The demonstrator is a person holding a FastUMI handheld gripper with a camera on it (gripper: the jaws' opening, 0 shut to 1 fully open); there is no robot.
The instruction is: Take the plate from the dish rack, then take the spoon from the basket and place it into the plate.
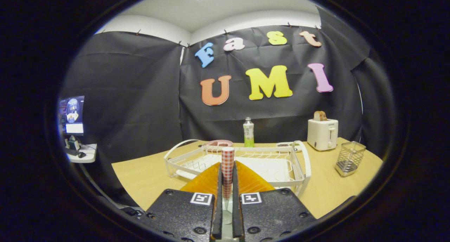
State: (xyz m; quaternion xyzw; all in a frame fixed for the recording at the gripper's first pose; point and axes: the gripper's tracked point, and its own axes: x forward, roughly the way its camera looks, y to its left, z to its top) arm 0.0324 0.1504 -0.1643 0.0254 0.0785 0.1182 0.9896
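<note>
1. Black-cloth booth, tan wooden tabletop [147, 178]; I'm viewing along the gripper [227, 200] from above the near table edge.
2. Fingers are pressed close on a slim spoon with a red-and-white checked handle [227, 164], held upright between them; both fingers look to be in contact.
3. White wire dish rack [302, 161] sits just ahead of the fingers at 12 o'clock. I can't make out a plate standing in it.
4. Round pinkish-rimmed plate [218, 143], I think, lies flat on the table beyond the rack, near 12 o'clock; partly hidden by rack wires.
5. Small clear wire-mesh basket [349, 158] at 2 o'clock, white toaster with bread [322, 133] behind it, green-labelled bottle [248, 132] at 12.
6. Risks, my guess: spoon must cross over the rack, so its lower end could snag the wires; the narrow handle could slip or swivel in the grip; dropping from height could bounce it off the plate.
</note>
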